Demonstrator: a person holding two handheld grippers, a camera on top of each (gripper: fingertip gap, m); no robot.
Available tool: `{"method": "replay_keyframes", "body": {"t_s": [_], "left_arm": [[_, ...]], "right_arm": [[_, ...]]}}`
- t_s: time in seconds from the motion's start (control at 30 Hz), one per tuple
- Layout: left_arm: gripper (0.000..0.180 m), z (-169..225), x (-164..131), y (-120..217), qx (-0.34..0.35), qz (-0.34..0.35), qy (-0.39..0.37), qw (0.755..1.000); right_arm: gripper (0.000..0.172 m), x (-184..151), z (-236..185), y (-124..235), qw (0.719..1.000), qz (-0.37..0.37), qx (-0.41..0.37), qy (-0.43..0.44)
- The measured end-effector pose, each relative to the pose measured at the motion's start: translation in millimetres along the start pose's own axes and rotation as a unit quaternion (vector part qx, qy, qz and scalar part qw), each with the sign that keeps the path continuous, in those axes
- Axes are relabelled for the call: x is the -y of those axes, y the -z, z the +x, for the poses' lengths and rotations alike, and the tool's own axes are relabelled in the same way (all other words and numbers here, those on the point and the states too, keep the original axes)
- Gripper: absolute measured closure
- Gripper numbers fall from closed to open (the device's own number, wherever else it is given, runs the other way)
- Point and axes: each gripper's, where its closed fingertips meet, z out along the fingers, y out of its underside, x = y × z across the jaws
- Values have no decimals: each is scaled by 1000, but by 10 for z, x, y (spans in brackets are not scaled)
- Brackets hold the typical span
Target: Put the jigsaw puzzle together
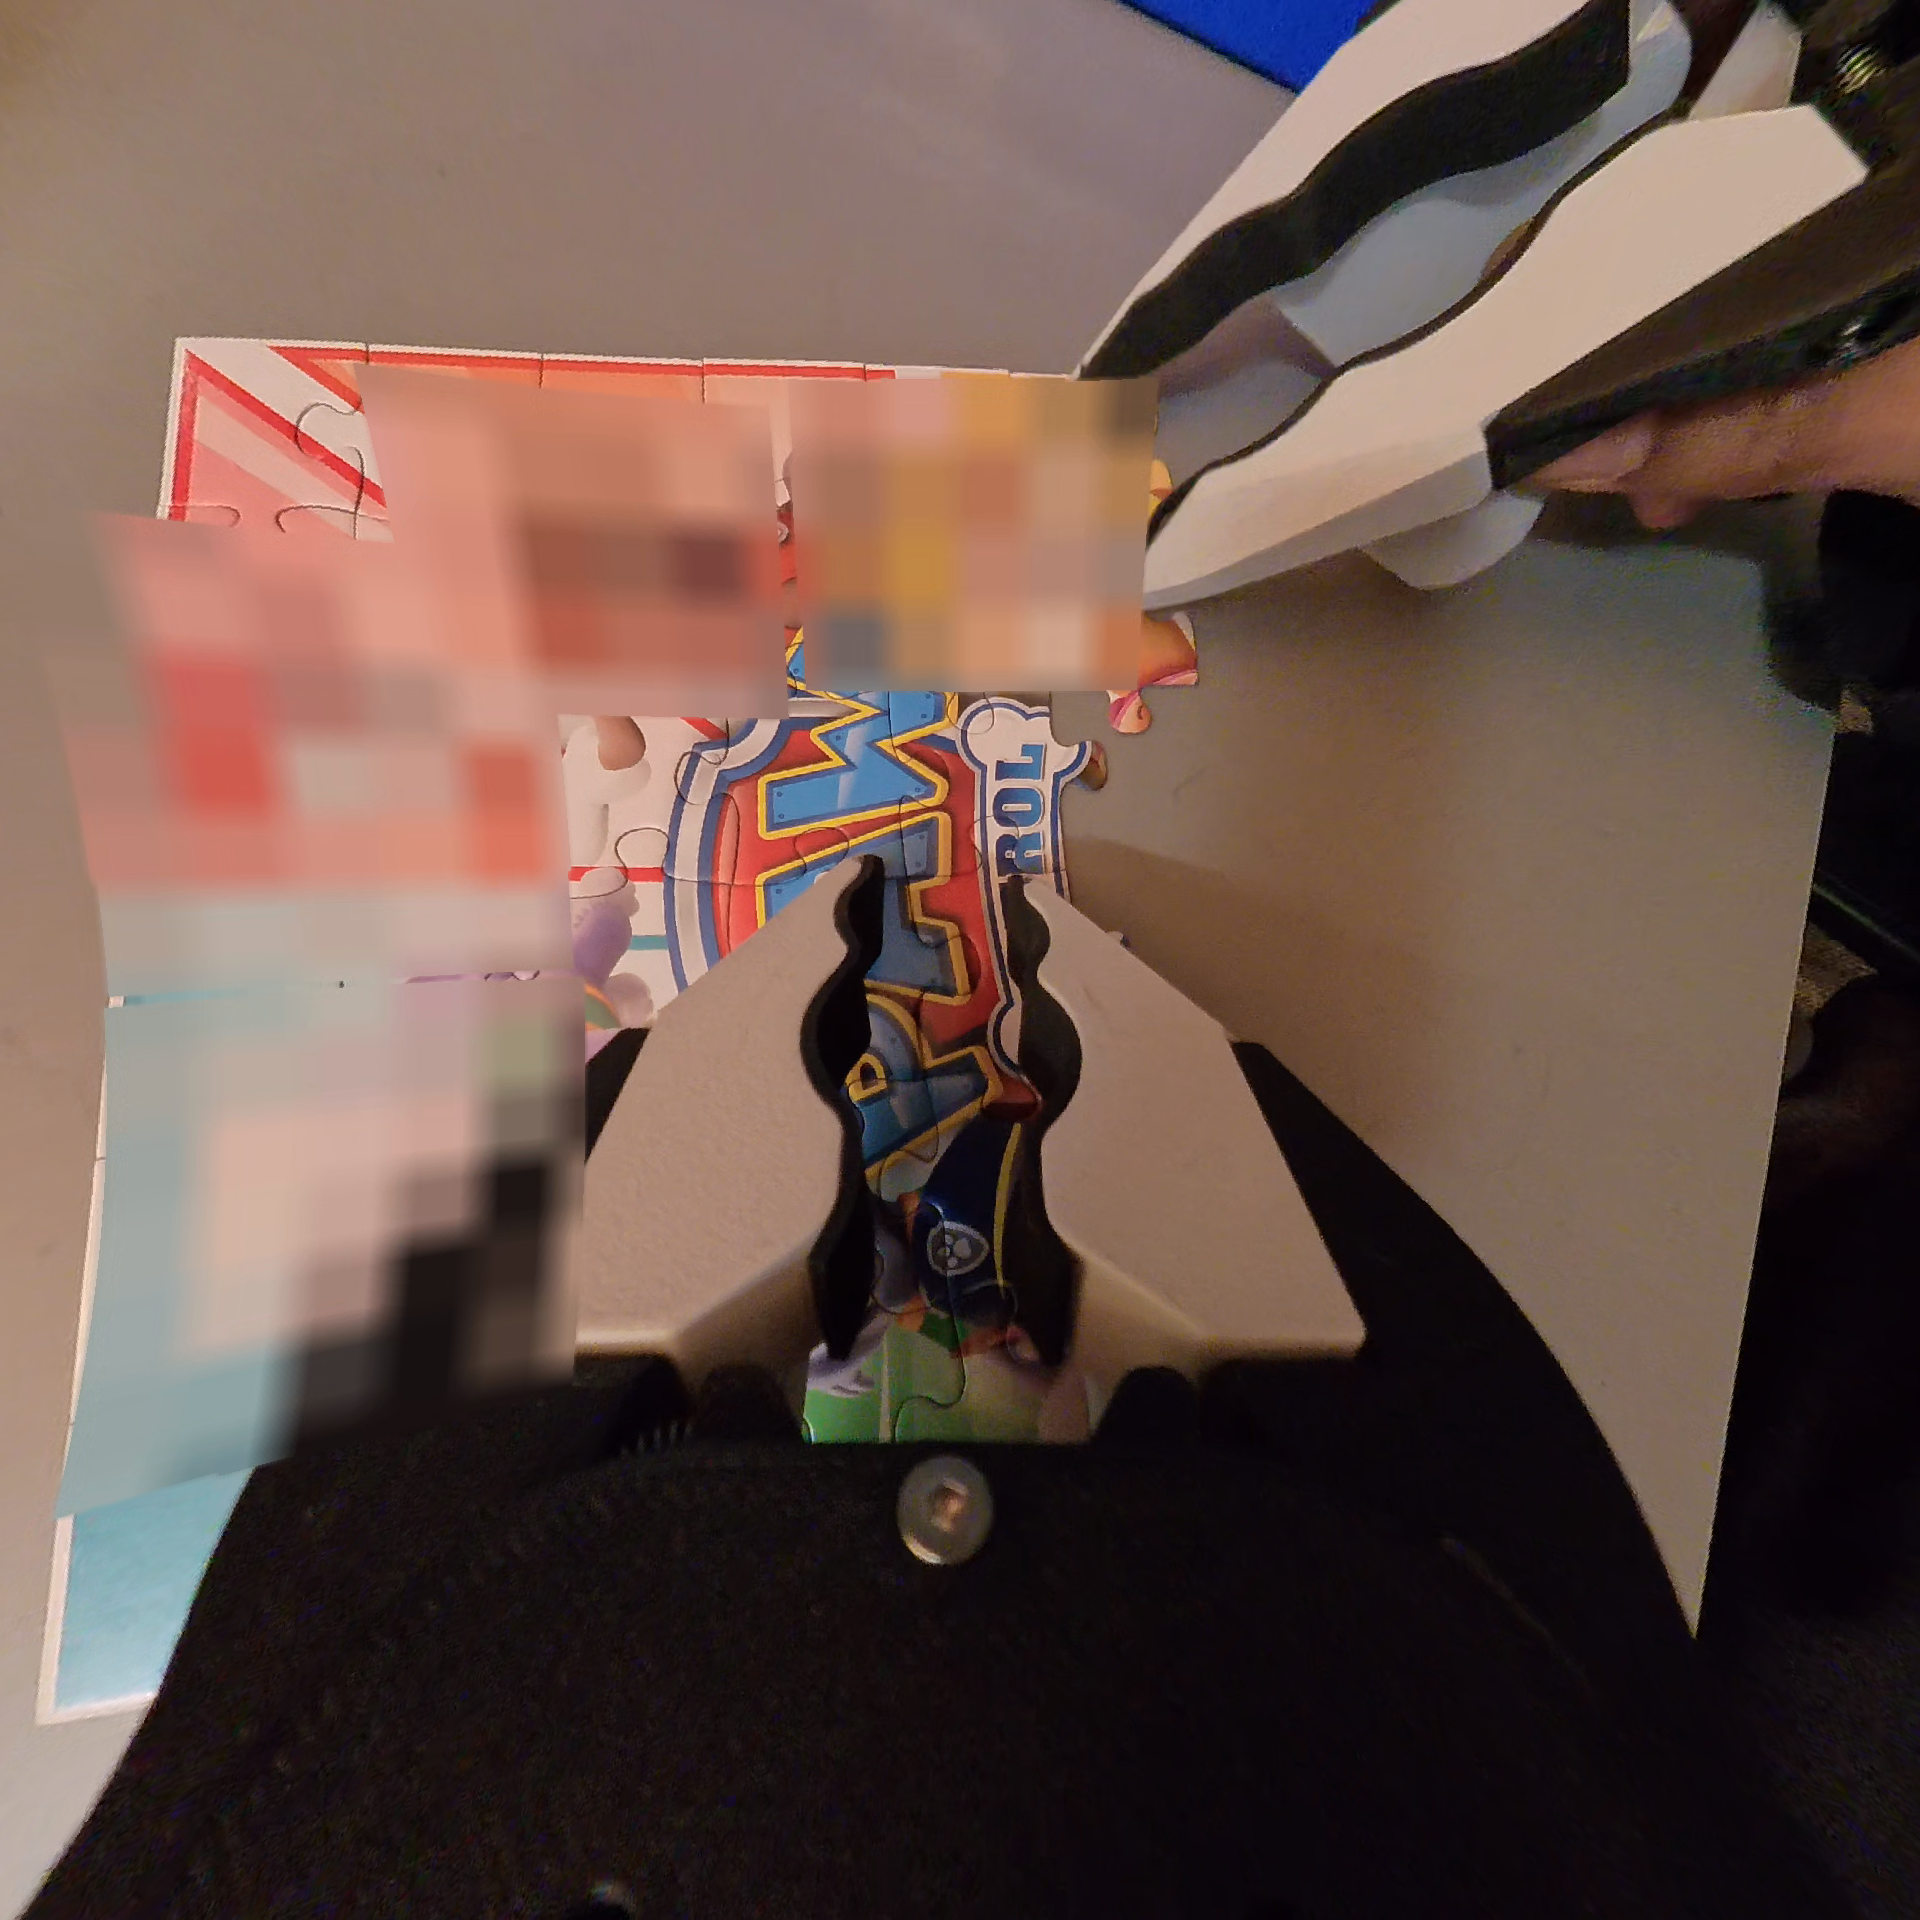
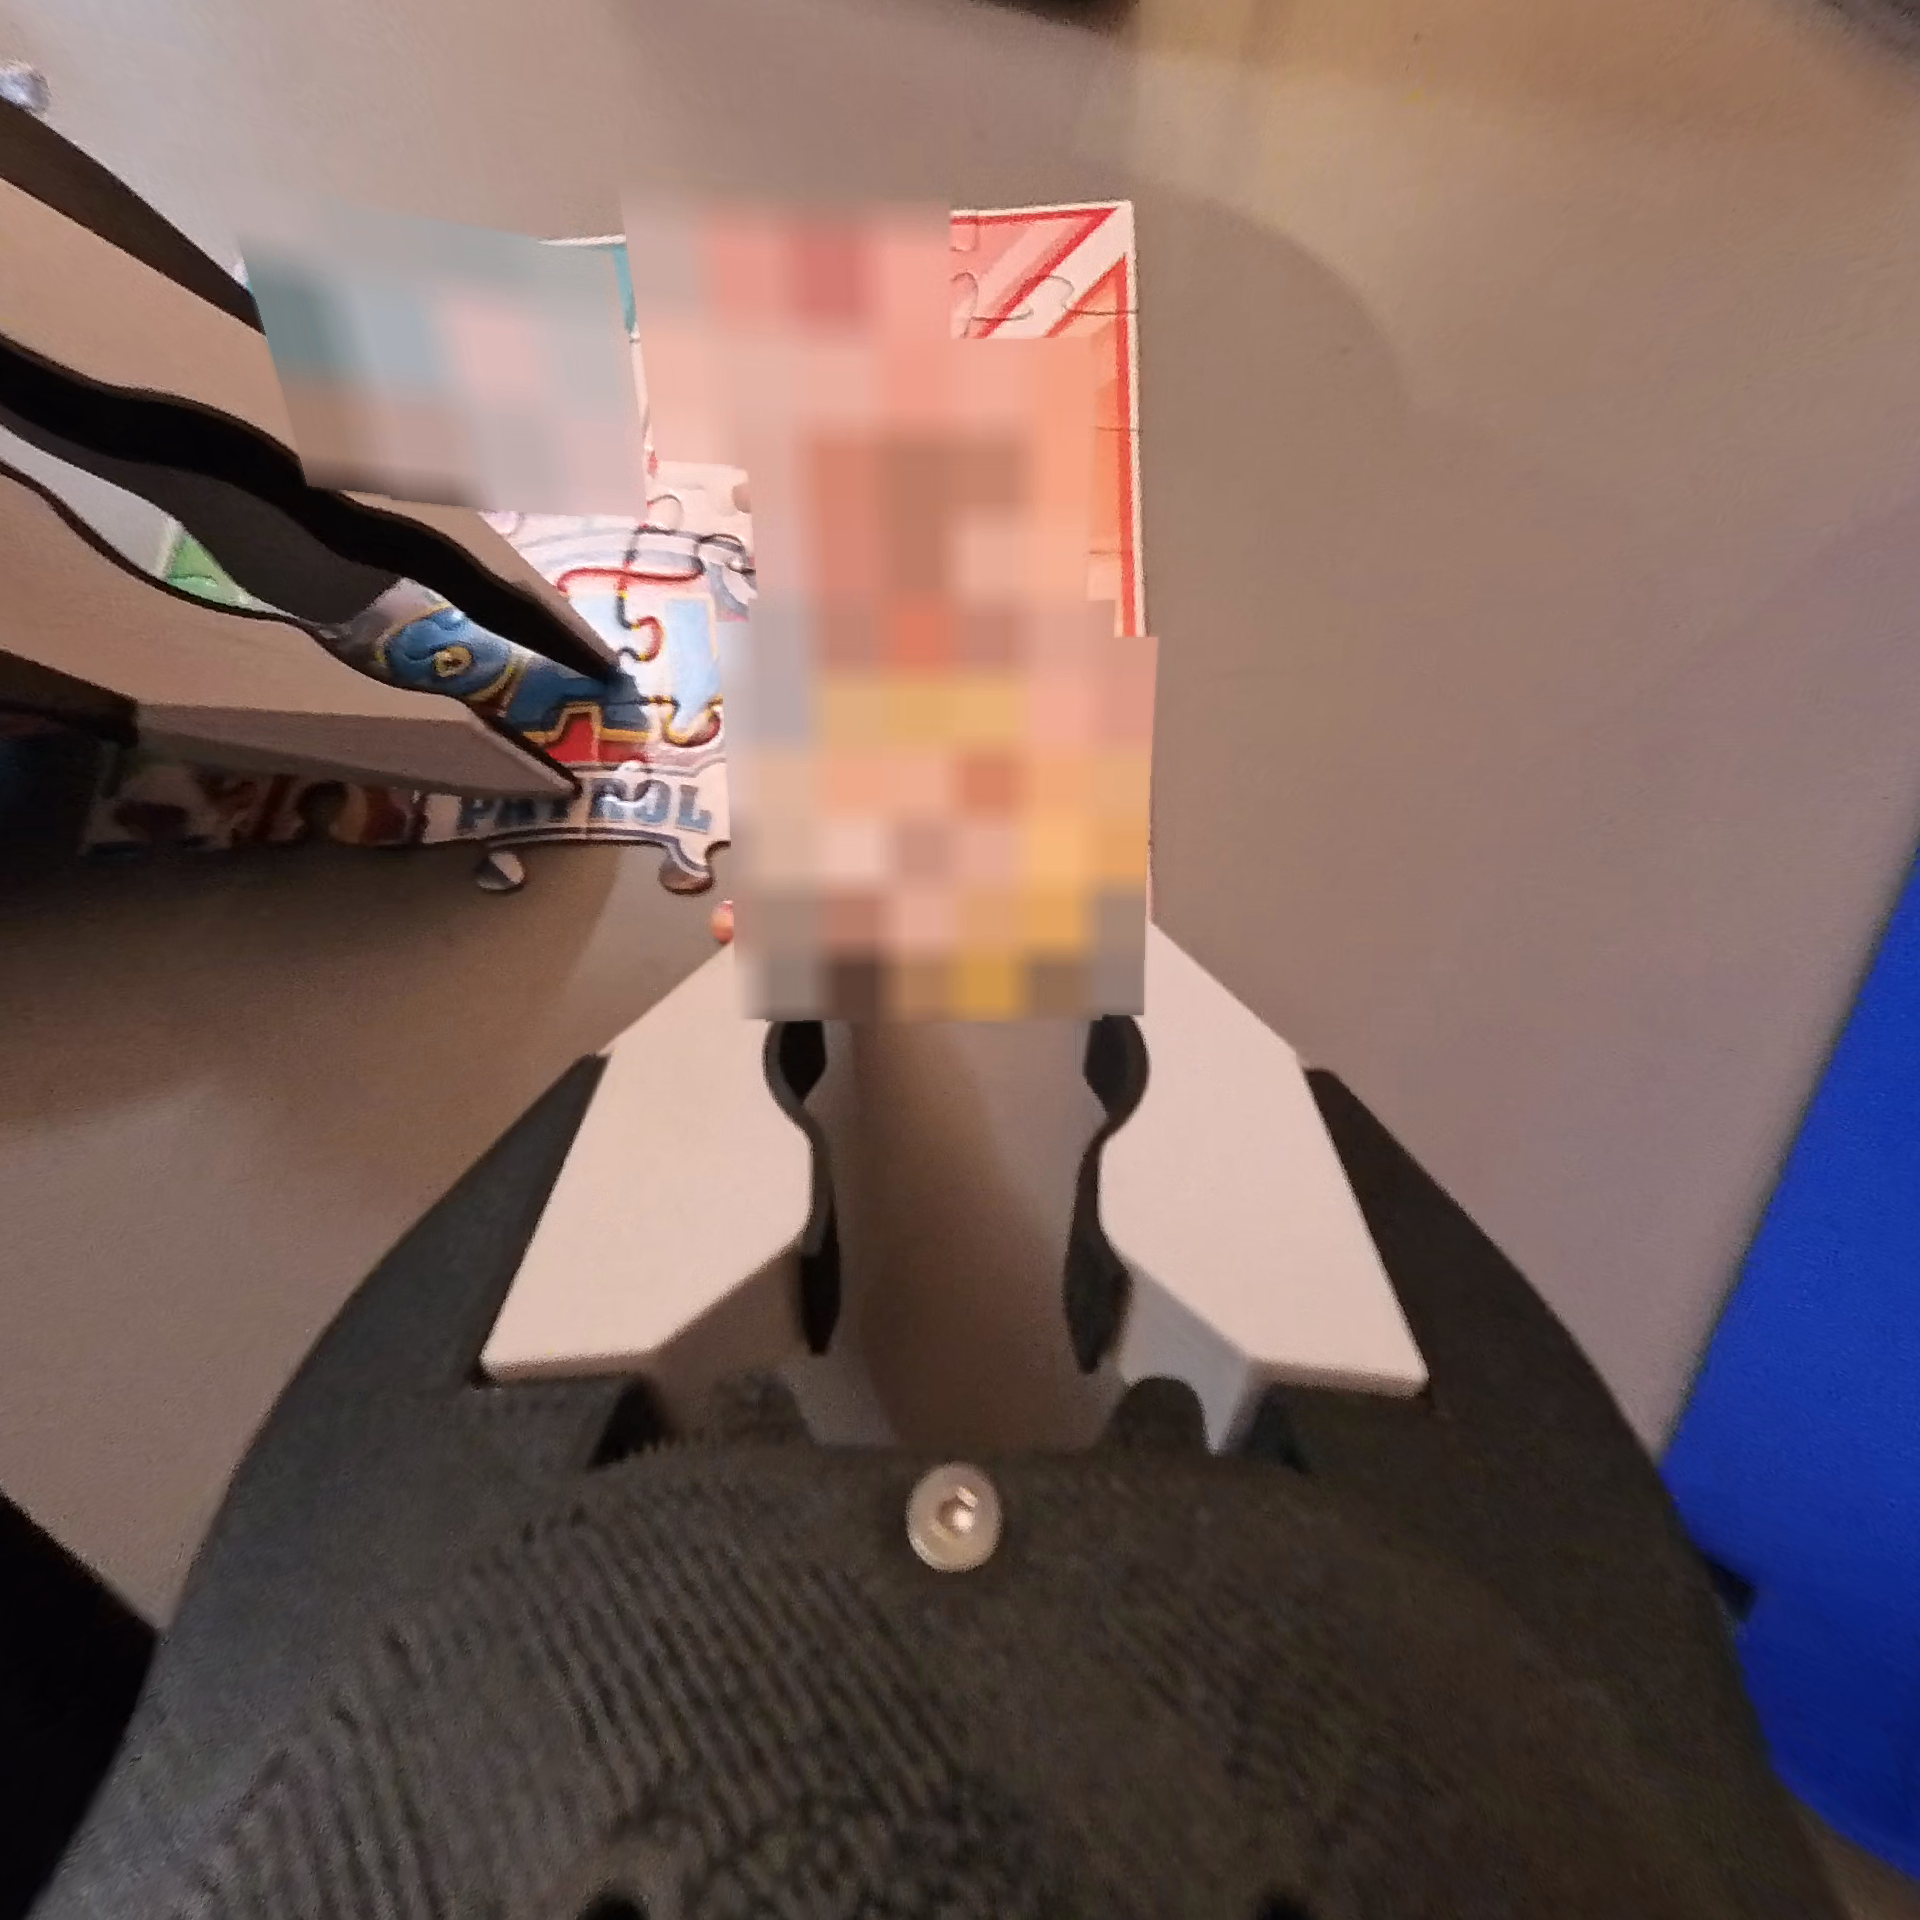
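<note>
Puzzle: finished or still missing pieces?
Unfinished. The puzzle's right edge ends in bare tabs and sockets against the grey table, with no straight border there.

Bare table [image 1: 1455, 935] beside puzzle [image 1: 831, 790]

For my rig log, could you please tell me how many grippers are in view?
2. The left gripper is low over the jigsaw puzzle's right edge, jaws apart; the right gripper is at its far right corner.

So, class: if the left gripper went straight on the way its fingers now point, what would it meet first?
Most likely the jigsaw puzzle lying flat on the grey table. The left gripper hangs open over the puzzle's colourful emblem near its edge, nothing held. Depth is unclear, so its tips may already touch it.
</note>
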Motion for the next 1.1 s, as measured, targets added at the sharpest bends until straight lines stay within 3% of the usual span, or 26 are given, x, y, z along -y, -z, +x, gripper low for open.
{"method": "replay_keyframes", "body": {"t_s": [0.1,0.27,0.33,0.4,0.53,0.63,0.83,1.1], "left_arm": [[160,0,0,-1,0,0,0,1000],[160,-3,-1,-1,1,0,0,1000],[160,-3,1,0,1,0,1,1000],[160,-4,0,0,1,0,1,1000],[160,-5,-1,2,2,0,0,1000],[161,-8,-3,4,3,0,0,1000],[161,-9,-4,4,4,-1,-1,1000],[177,-331,-138,183,29,-34,50,998]], "right_arm": [[122,62,119,31,999,19,-36,16],[108,-9,166,-49,1000,-1,-29,2],[113,-8,164,-48,1000,2,-27,2],[130,-13,145,-40,1000,-1,-22,1],[136,-26,172,-21,1000,-8,-24,-2],[171,-25,176,10,1000,-7,-21,9],[171,-40,48,-11,1000,-13,5,2],[172,-20,-596,-106,998,2,48,40]]}}
